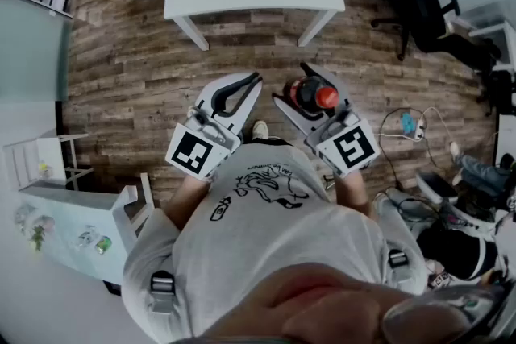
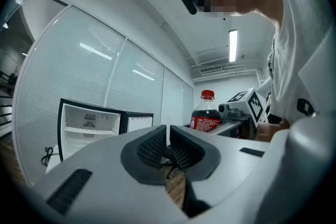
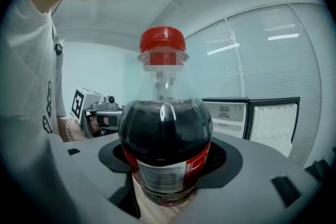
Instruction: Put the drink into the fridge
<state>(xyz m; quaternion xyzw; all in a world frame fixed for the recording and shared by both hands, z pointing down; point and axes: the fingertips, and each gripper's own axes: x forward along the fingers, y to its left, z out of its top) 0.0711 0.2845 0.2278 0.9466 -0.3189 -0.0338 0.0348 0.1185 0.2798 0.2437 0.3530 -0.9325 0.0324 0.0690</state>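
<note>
A cola bottle (image 3: 164, 134) with a red cap stands upright in the right gripper (image 3: 167, 165), whose widely spread jaws clasp its dark body on both sides. This looks like the carrying step: the bottle is held in front of the person's waist, well apart from the mini fridge (image 2: 86, 126). The fridge stands ahead on a white table (image 1: 250, 0) with its door (image 2: 139, 122) open. Next, the bottle likely needs bringing forward, level, onto a shelf. The left gripper (image 2: 167, 147) points the same way alongside, jaws together and empty.
</note>
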